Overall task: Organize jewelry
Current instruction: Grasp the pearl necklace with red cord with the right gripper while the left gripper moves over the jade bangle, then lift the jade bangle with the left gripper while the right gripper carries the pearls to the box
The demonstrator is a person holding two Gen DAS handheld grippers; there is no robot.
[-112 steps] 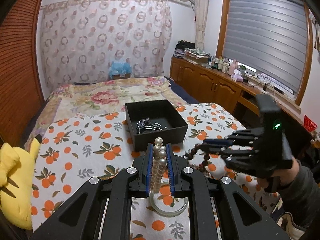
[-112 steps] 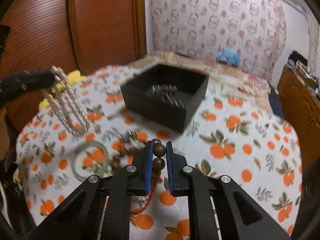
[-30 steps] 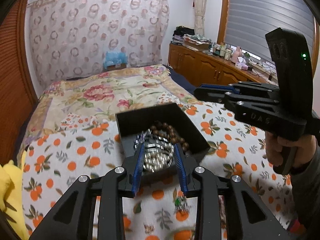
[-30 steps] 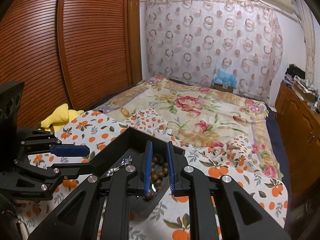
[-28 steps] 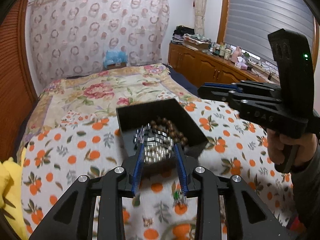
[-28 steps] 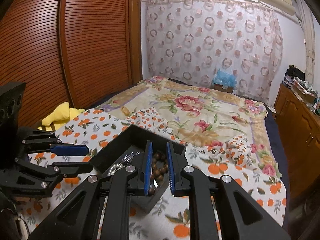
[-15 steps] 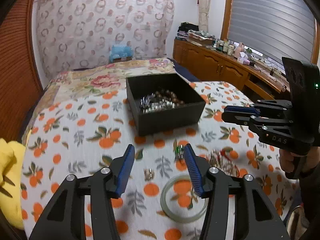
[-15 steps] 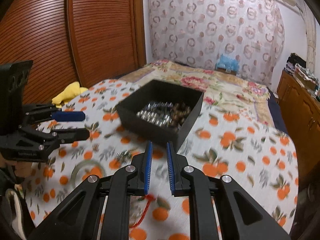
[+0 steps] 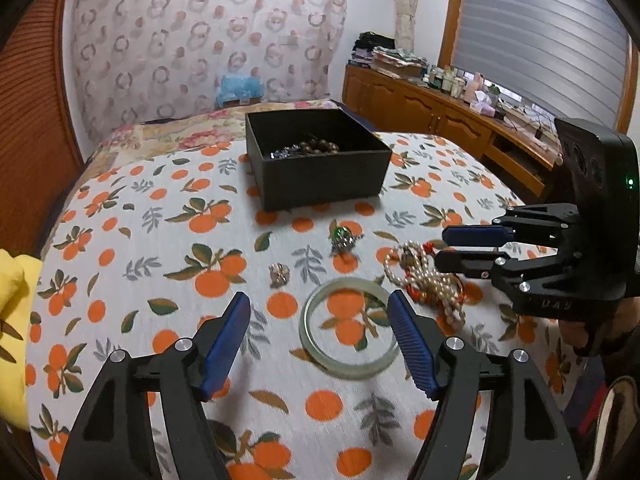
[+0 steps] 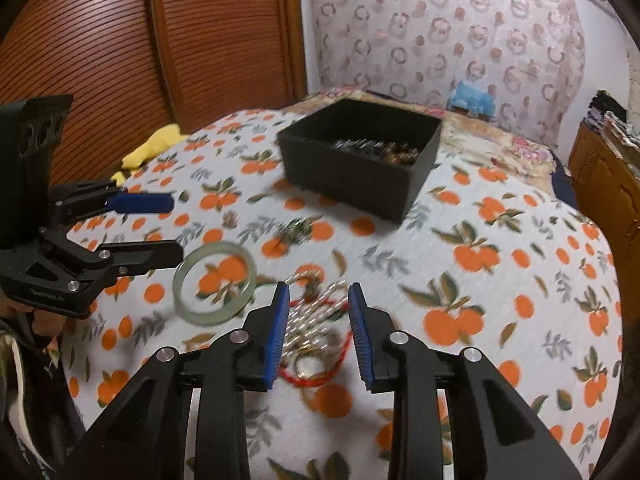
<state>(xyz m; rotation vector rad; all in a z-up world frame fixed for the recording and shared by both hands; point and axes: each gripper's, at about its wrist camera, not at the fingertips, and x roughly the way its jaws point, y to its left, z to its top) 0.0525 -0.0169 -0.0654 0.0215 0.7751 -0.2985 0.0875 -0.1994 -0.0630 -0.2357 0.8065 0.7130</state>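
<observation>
On the orange-print cloth (image 9: 168,216) covering the surface, a black box (image 9: 320,176) sits toward the far side, and both views show brown wooden beads (image 9: 320,146) and silvery pieces (image 9: 285,153) lying inside it. Only the left wrist view brings in the wooden cabinets (image 9: 440,120) under the window blind (image 9: 540,36), along with the right tool (image 9: 464,246) seen from the side, its 2 fingers slightly parted and empty just beside a tangle of pearl strand and red cord (image 9: 424,280). Only the right wrist view shows the brown slatted wardrobe doors (image 10: 160,40) and the left tool (image 10: 168,226) from the side, its fingers spread wide and holding nothing. From its own camera the left tool (image 9: 319,340) hangs over a pale green bangle (image 9: 350,330) that lies flat on the cloth, the ring sitting between the spread blue pads (image 9: 224,344) without touching them. From its own camera the right tool (image 10: 319,332) is spread above the pearl tangle (image 10: 316,316), whose creamy beads loop over a red cord and a small gold ring. Between the bangle and the box lie 2 small loose pieces: a green-stoned trinket (image 9: 342,238) and a small brownish trinket (image 9: 279,272). A yellow plush (image 9: 12,320) rests at the left edge of the cloth.
</observation>
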